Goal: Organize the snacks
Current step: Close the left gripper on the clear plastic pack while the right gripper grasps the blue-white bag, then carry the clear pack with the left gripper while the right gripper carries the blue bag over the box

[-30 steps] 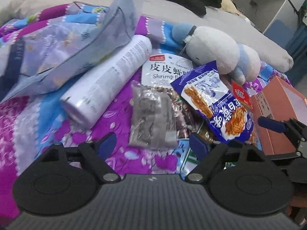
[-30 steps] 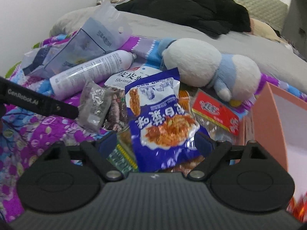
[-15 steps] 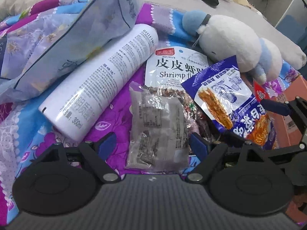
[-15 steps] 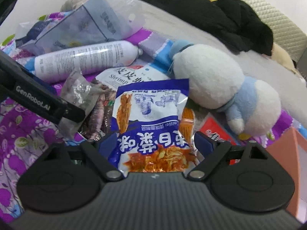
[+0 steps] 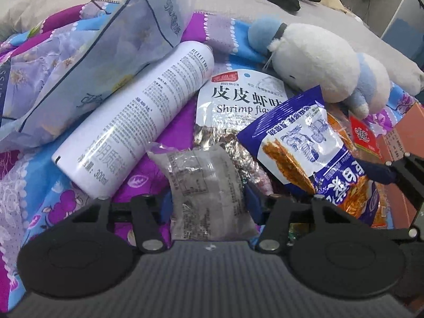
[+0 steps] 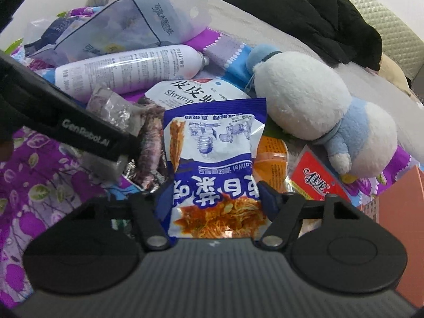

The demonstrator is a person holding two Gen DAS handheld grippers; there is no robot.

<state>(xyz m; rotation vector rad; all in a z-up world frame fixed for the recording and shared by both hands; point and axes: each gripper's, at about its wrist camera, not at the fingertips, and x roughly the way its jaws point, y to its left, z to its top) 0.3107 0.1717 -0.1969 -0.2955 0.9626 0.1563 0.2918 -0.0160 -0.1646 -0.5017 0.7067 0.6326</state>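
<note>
A clear greyish snack packet (image 5: 206, 185) lies on the floral bedspread between my left gripper's (image 5: 208, 202) blue fingertips. The jaws are closing and the pads meet the packet's two side edges. A blue and white noodle snack bag (image 6: 214, 143) lies just to its right, partly over a white shrimp-flavour bag (image 5: 238, 98). My right gripper (image 6: 214, 200) straddles the blue bag's lower end. Its jaws are closing too, with the pads against the bag's edges. The right gripper's finger shows at the right edge of the left wrist view.
A white spray can (image 5: 137, 122) and a pale blue pouch (image 5: 106, 53) lie to the left. A white and blue plush toy (image 6: 312, 98) sits behind the snacks, with a red packet (image 6: 318, 180) below it. An orange box (image 5: 405, 137) stands at the right. Black clothing (image 6: 304, 10) lies far back.
Both grippers came forward and down over the snack pile. Their jaws narrowed, the left around the clear packet and the right around the blue bag.
</note>
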